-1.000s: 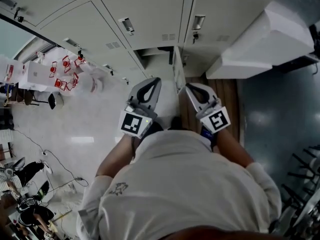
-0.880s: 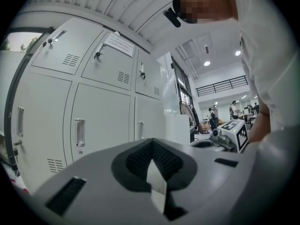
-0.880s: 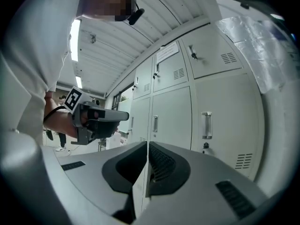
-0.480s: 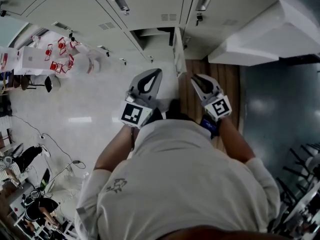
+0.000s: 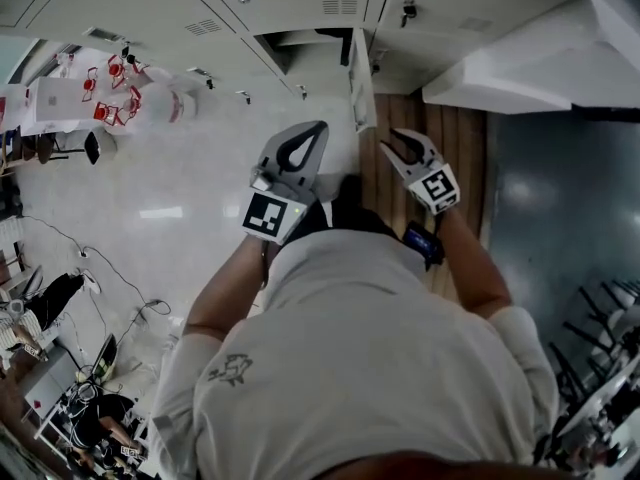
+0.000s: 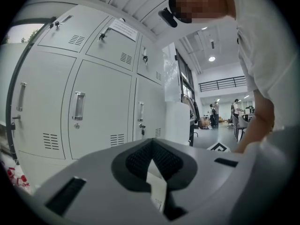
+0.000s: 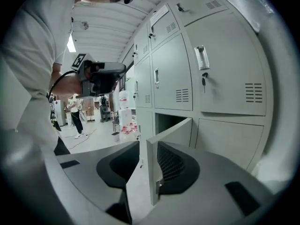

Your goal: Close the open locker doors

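The right gripper (image 5: 407, 138) has just been opening its jaws, which stand apart around the free edge of the open locker door (image 7: 178, 131) without pressing it. That door juts out from the bottom row of lockers (image 7: 225, 78). The left gripper (image 5: 318, 128) is closed and empty.

Locker bank with one low door standing out, and the two grippers before it.
The lockers (image 5: 300, 8) run along the far side. From their lowest row the open door (image 5: 358, 88) juts toward the person, with its open compartment (image 7: 169, 121) behind it. The left gripper (image 5: 318, 128) is left of the door, over the floor (image 5: 180, 208). The right gripper (image 5: 405, 140) is on the door's right, above the plank strip (image 5: 455, 158); its jaws have just been opening, and in the right gripper view the door's free edge stands between them. A boxy unit (image 5: 530, 68) lies further right, and a table (image 5: 55, 108) far left.
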The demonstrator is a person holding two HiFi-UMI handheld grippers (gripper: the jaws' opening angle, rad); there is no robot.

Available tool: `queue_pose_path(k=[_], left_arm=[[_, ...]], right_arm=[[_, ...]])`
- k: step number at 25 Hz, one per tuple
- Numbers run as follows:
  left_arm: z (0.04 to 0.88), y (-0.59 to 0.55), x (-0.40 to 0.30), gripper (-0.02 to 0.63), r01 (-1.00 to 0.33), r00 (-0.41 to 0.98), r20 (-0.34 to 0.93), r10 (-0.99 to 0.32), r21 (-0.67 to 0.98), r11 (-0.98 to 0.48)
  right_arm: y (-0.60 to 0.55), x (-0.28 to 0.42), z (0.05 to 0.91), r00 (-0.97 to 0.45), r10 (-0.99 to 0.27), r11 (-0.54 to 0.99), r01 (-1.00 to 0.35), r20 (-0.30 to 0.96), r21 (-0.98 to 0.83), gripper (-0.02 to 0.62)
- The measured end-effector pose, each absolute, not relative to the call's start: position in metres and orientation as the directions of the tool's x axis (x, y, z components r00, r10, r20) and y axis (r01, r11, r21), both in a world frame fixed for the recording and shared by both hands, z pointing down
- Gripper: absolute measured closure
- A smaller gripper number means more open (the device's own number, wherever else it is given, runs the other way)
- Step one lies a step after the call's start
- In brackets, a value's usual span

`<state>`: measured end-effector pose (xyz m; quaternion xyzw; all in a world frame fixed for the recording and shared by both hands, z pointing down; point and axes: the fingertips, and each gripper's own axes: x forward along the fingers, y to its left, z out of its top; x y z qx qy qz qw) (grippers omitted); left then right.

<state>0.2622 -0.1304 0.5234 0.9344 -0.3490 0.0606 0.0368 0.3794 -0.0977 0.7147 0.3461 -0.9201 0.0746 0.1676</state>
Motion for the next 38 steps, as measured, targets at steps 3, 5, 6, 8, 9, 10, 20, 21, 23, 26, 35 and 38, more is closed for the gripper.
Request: queue_pose_path(k=[3,5,6,8,9,10,20,21,23,26,35,38], left_arm=[[0.540,-0.132,0.265,0.607,-0.651,0.752,0.157,-0.640,0.024,-0.759],[0.551,-0.132,0.266,0.607,-0.647,0.754,0.173,-0.634,0.026,-0.762],[0.556,-0.131,0.266,0.607,-0.645,0.754,0.180,-0.631,0.028,-0.763],[0.566,-0.132,0.267,0.607,-0.646,0.754,0.187,-0.630,0.033,-0.763],[0.570,-0.133,0.267,0.607,-0.647,0.753,0.190,-0.631,0.039,-0.761],[0.574,-0.133,0.268,0.607,-0.649,0.752,0.192,-0.631,0.049,-0.759],[0.593,-0.123,0.269,0.607,-0.655,0.747,0.217,-0.629,0.080,-0.751],[0.594,-0.123,0.268,0.607,-0.658,0.744,0.221,-0.631,0.083,-0.748],[0.597,-0.123,0.265,0.607,-0.663,0.740,0.227,-0.633,0.085,-0.744],[0.600,-0.124,0.263,0.607,-0.669,0.734,0.234,-0.638,0.089,-0.737],[0.606,-0.120,0.250,0.607,-0.693,0.715,0.244,-0.655,0.128,-0.710],[0.608,-0.122,0.244,0.607,-0.702,0.707,0.249,-0.662,0.132,-0.700]], right_arm=[[-0.102,0.379,0.738,-0.715,-0.579,0.768,-0.639,0.393,-0.031,0.489],[-0.106,0.378,0.751,-0.718,-0.560,0.778,-0.628,0.413,-0.037,0.485],[-0.108,0.377,0.757,-0.720,-0.551,0.782,-0.623,0.422,-0.040,0.483],[-0.112,0.375,0.772,-0.723,-0.530,0.794,-0.607,0.442,-0.042,0.479],[-0.113,0.373,0.779,-0.726,-0.518,0.800,-0.598,0.451,-0.043,0.476],[-0.114,0.372,0.787,-0.729,-0.508,0.806,-0.590,0.458,-0.046,0.474],[-0.124,0.365,0.855,-0.722,-0.468,0.797,-0.594,0.509,-0.111,0.468],[-0.126,0.363,0.860,-0.722,-0.464,0.796,-0.594,0.514,-0.115,0.468],[-0.128,0.358,0.866,-0.723,-0.451,0.801,-0.587,0.523,-0.120,0.468],[-0.131,0.353,0.873,-0.727,-0.438,0.808,-0.576,0.529,-0.124,0.468],[-0.133,0.330,0.876,-0.730,-0.419,0.830,-0.548,0.540,-0.098,0.468],[-0.136,0.318,0.876,-0.733,-0.416,0.831,-0.547,0.538,-0.101,0.468]])
